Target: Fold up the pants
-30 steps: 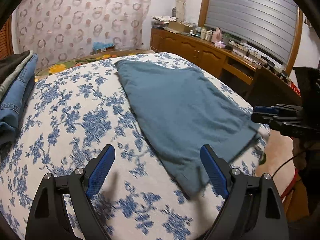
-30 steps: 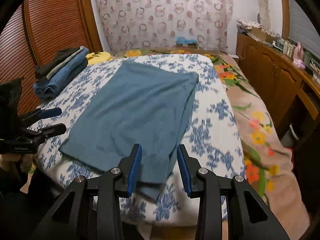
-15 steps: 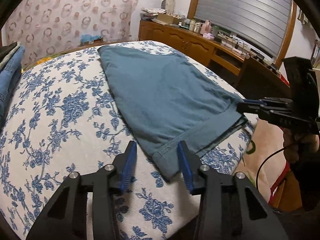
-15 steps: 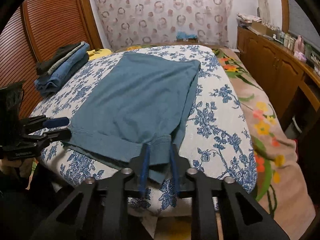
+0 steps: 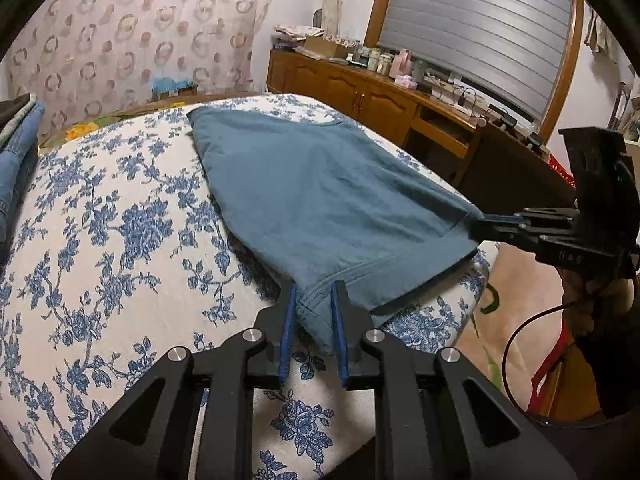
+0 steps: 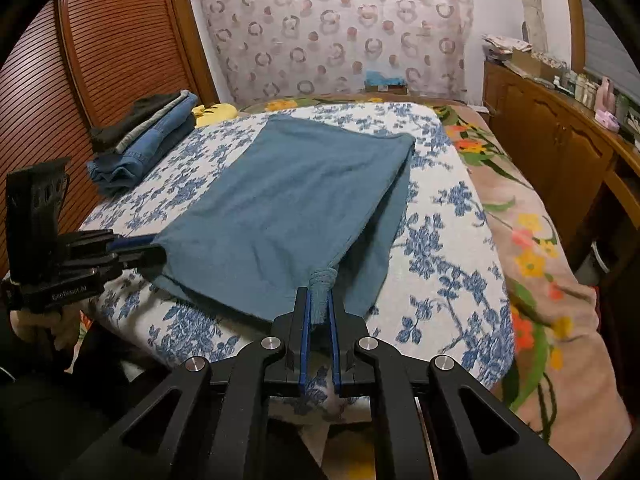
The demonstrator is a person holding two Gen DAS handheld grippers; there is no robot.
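- Both grippers have closed since a second ago, when their jaws stood apart above the cloth; the left gripper (image 5: 313, 292) now pinches one near hem corner of the blue pants (image 5: 320, 200); the right gripper (image 6: 319, 300) clamps the other near corner, the fabric bunched into a small roll between its blue pads (image 6: 305, 320)
- Pants lie spread on the floral bedspread (image 5: 104, 240), near the bed's foot edge; their near hem is lifted slightly off the bedspread between the two grippers; the far end rests flat toward the patterned curtain (image 6: 340, 32)
- Folded clothes, jeans among them, form a stack (image 6: 148, 140) on the bedspread's left side, well apart from the pants
- Wooden cabinets (image 6: 560, 152) stand to the right of the bedspread
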